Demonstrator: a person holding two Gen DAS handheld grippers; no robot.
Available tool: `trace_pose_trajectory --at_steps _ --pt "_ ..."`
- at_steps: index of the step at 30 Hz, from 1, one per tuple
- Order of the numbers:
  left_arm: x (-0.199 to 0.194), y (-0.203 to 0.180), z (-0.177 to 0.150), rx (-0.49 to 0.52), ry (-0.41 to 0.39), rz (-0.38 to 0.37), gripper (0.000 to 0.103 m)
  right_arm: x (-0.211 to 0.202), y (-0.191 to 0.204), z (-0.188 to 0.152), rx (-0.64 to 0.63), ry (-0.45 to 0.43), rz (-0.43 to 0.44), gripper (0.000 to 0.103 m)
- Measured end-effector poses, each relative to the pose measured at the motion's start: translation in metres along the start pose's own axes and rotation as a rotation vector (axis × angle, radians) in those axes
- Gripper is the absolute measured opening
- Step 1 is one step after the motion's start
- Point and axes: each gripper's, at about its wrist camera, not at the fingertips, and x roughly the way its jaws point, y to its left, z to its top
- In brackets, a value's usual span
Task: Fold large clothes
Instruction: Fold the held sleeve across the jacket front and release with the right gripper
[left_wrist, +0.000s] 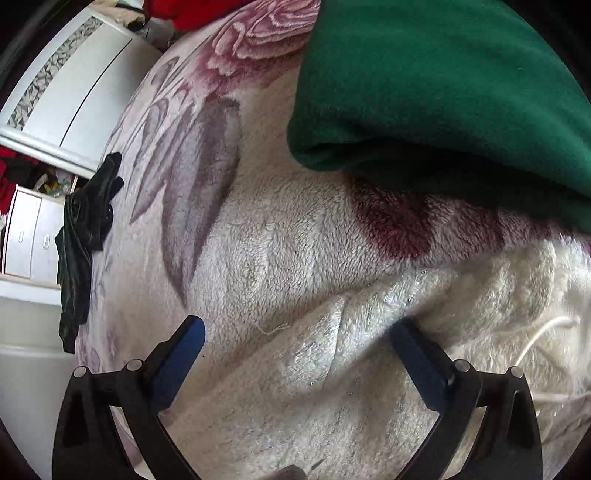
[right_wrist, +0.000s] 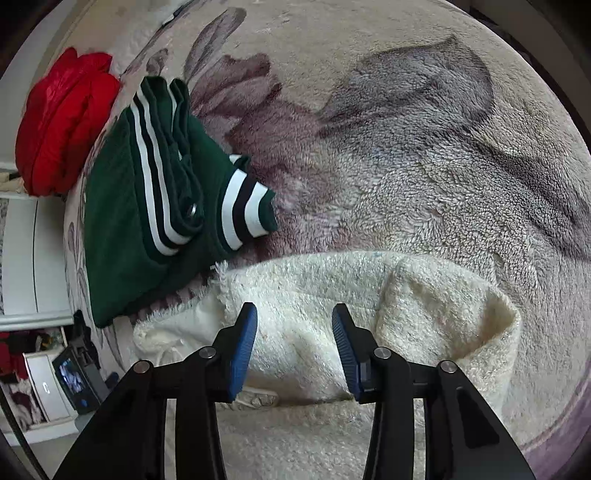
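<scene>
Black garment (left_wrist: 86, 236) lies at 9 o'clock near the bed edge in the left wrist view; the floral fleece blanket (left_wrist: 258, 240) covers the bed.

Green fleece garment (left_wrist: 443, 92), folded, sits at 1 o'clock there.

Left gripper (left_wrist: 295, 354): jaws spread wide, hovering over the cream fluffy garment (left_wrist: 332, 369); nothing pinched.

In the right wrist view a red jacket (right_wrist: 62, 125) lies at 10 o'clock, just beyond the green one with its striped cuff (right_wrist: 243, 210).

Right gripper (right_wrist: 293, 343): jaws half spread above the cream garment, pads apparently clear of the pile, though fur hides the contact line.

Step in hand, as I judge it: reaching for the next fold of the cream garment, already partly doubled. Next move calls for both grippers to drop onto an edge, pinch, then carry it across evenly.
</scene>
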Motion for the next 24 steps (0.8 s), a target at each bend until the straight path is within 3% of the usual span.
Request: trace_pose_trajectory --at_steps 4,5,6,10,13,15,17,24 --pt "-0.006 0.001 -0.004 0.016 -0.022 -0.004 0.103 0.041 0.027 -0.02 -0.166 0.151 -0.042 0.051" --pt "-0.006 0.001 -0.004 0.018 -0.022 -0.005 0.103 0.048 0.033 -0.024 -0.194 0.138 -0.081 0.027" --pt "-0.005 0.0 -0.002 0.018 -0.019 -0.009 0.103 0.058 0.04 -0.024 -0.213 0.127 -0.11 0.015" --pt "-0.007 0.005 -0.005 0.003 -0.023 -0.032 0.103 0.068 0.054 -0.007 -0.175 0.069 -0.148 0.014" --pt "-0.022 0.024 -0.024 -0.034 -0.05 -0.065 0.103 0.057 0.055 -0.013 -0.173 0.091 -0.139 0.022" --pt "-0.034 0.046 -0.05 -0.092 -0.07 -0.098 0.103 0.038 0.057 -0.031 -0.192 0.092 -0.127 0.045" --pt "-0.04 0.071 -0.082 -0.159 -0.054 -0.111 0.103 0.013 0.059 -0.063 -0.207 0.077 -0.095 0.057" --pt "-0.054 0.181 -0.247 -0.523 0.157 -0.215 0.103 -0.017 0.053 -0.186 -0.137 0.128 -0.028 0.058"
